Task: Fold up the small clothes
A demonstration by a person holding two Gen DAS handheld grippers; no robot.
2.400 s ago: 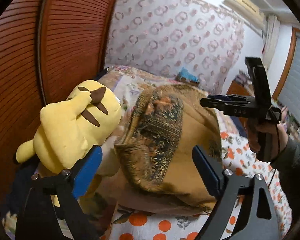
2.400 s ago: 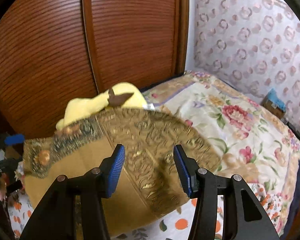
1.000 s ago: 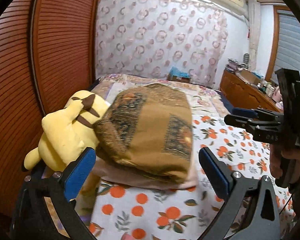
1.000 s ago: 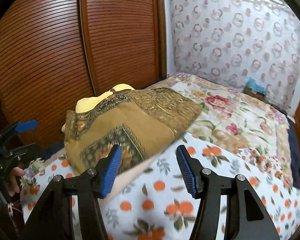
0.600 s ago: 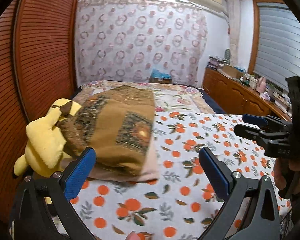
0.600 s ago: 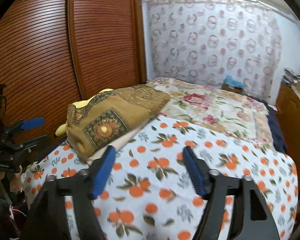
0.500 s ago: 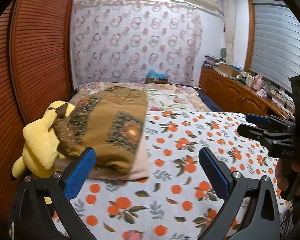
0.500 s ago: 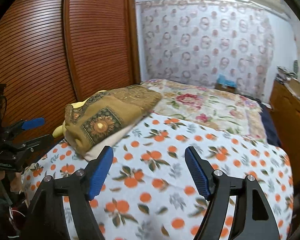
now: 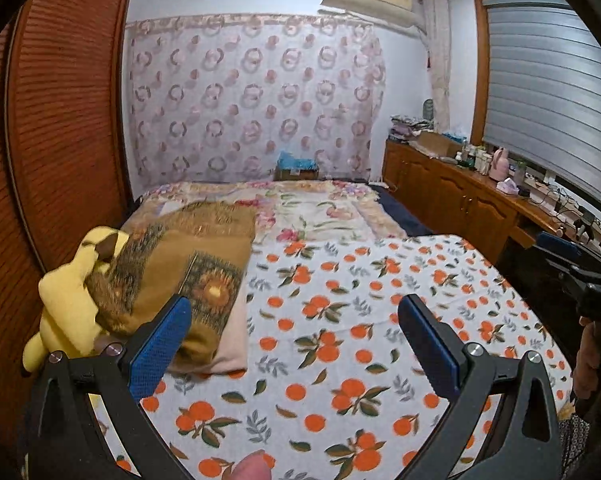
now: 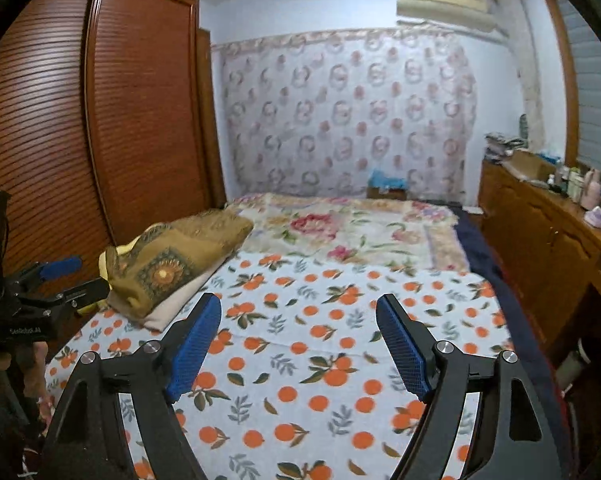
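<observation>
Your folded brown cloth (image 9: 188,264) lies on top of a folded pink cloth (image 9: 232,344), the two making one small stack at the left edge of the bed (image 9: 340,320), on its orange-print sheet. Taking that stack as the landmark: a yellow plush toy (image 9: 66,304) touches its left side, partly tucked under the brown cloth, against the wooden wardrobe doors (image 9: 60,120). The stack looks set aside there so that the middle of the sheet is free as a folding surface; I judge that piece finished.

Your left gripper (image 9: 292,344) hovers just right of the stack's near corner, its jaws spread wide with only bare sheet between them, gripping nothing. Your right gripper (image 10: 296,344) hangs farther right of the stack, over the sheet; its jaws are opening, also with nothing between them. Both being empty and clear of the cloth suits a release and a reach for the next garment, though no unfolded garment shows in either view, so I cannot tell where that one lies.

Counted: two folded cloths in the stack, one plush toy, two grippers, one bed carrying two covers, the orange-print sheet near the stack and a rose-patterned quilt (image 10: 340,228) beyond it. Far right of the stack, a long wooden desk (image 9: 460,196) holds many small items, too small to count.
</observation>
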